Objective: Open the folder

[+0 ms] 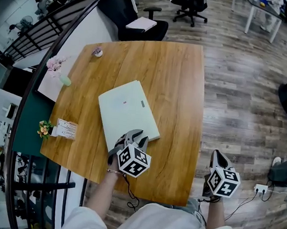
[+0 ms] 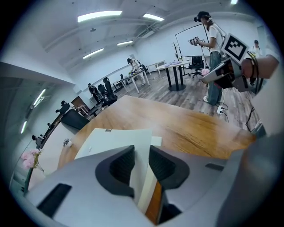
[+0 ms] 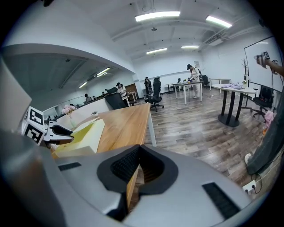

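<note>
A pale folder (image 1: 126, 112) lies on the wooden table (image 1: 172, 74), with its long side running away from me. My left gripper (image 1: 134, 135) is at the folder's near right corner. In the left gripper view the edge of the folder's cover (image 2: 115, 139) stands between the two pads, and the left gripper (image 2: 141, 153) is shut on it. The right gripper view shows the folder (image 3: 82, 133) with that corner lifted slightly by the left gripper (image 3: 57, 131). My right gripper (image 1: 216, 155) hangs off the table's right edge, over the floor. The right gripper (image 3: 138, 150) is shut and holds nothing.
At the table's left edge stand a vase of pink flowers (image 1: 55, 64), a small round object (image 1: 97, 52) and a small box (image 1: 66, 128). A black office chair (image 1: 136, 21) is behind the table. A power strip (image 1: 261, 188) lies on the floor at right.
</note>
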`<state>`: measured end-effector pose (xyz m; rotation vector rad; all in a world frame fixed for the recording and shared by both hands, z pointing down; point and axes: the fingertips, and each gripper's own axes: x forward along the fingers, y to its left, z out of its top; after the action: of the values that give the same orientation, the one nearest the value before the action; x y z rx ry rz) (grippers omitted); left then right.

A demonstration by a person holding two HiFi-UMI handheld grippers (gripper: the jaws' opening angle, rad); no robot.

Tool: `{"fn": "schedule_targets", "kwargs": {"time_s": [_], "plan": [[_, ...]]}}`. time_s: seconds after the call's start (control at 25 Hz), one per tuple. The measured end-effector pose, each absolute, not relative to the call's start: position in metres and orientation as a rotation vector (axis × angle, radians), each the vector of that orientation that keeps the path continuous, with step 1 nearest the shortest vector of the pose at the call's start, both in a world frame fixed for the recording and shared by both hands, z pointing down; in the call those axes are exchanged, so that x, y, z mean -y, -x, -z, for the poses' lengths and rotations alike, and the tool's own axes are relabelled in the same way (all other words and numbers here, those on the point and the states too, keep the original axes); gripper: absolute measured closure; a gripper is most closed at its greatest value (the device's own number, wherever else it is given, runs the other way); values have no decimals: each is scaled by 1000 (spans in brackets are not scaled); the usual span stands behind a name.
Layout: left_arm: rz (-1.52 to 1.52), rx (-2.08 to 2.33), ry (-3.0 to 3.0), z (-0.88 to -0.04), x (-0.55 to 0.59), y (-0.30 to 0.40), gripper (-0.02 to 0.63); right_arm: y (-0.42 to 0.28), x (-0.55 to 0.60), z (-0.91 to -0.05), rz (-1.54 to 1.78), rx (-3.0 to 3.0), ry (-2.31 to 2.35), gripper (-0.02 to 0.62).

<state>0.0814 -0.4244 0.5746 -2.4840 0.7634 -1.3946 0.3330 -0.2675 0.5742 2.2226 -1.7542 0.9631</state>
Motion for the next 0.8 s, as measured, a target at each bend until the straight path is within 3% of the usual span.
{"fn": "schedule_targets", "kwargs": {"time_s": [0.36, 0.8], "plan": [[1331, -871, 2471, -558, 421, -76, 565, -332, 265, -564, -932, 1794, -2202, 594], [1097, -898, 2670, -519, 390, -75, 571, -320, 276, -554, -904, 1887, -2130, 594]]}}
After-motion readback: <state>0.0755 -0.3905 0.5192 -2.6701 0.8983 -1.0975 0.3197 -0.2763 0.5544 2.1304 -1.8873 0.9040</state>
